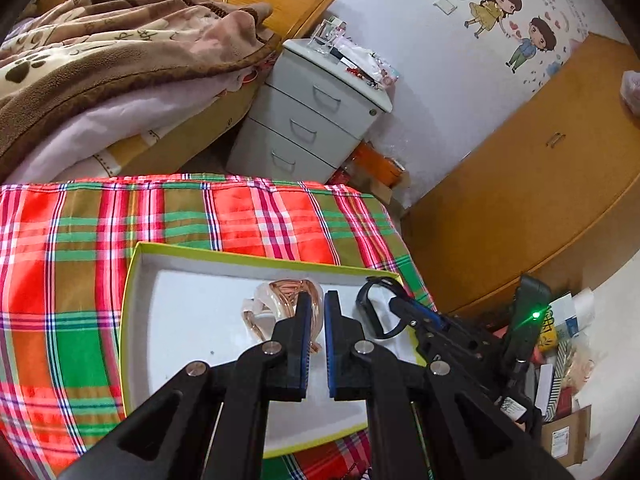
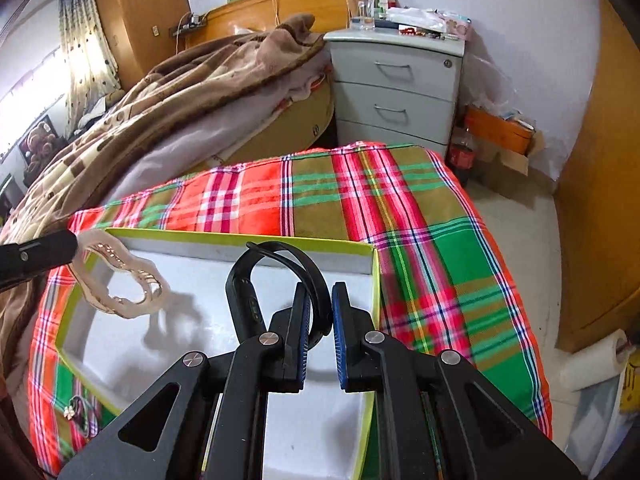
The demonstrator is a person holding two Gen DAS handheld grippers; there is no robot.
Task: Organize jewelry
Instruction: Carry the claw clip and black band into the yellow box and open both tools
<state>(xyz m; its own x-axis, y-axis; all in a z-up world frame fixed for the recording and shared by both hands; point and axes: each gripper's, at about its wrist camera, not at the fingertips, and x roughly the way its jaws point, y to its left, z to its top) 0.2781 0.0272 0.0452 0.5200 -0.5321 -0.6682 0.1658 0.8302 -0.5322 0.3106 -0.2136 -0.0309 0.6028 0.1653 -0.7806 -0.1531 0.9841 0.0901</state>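
Grippers hang over a white box (image 2: 372,256) on plaid cloth (image 2: 432,208). Left gripper (image 1: 317,300) pinches a bagged rose-gold bracelet (image 2: 120,280) above the box. Right gripper (image 2: 320,292) clamps a black band (image 2: 244,280) over the box's right side.

Plaid woven cloth (image 2: 420,208), matt cardboard box (image 2: 280,240)
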